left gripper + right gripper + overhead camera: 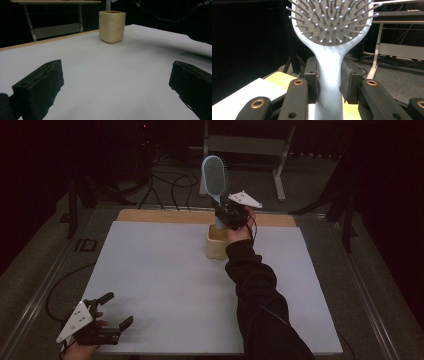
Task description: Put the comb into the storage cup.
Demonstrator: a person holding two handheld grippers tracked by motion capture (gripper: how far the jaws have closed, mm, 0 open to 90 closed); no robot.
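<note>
A light blue hairbrush (pixel 215 176) stands upright, its handle going down toward a cream square cup (pixel 216 243) at the back middle of the white mat. My right gripper (pixel 226 215) is shut on the hairbrush handle just above the cup. In the right gripper view both pads squeeze the handle (pixel 329 82), and the bristled head (pixel 332 20) rises above. My left gripper (pixel 116 311) rests open at the mat's near left corner. Between its wide-apart jaws lies bare mat, with the cup (pixel 112 26) far ahead.
The white mat (pixel 165 285) covers a wooden table (pixel 150 215). A dark sleeve (pixel 260 305) crosses the mat's right half. Cables (pixel 170 185) and a metal stand (pixel 280 165) lie on the floor behind the table.
</note>
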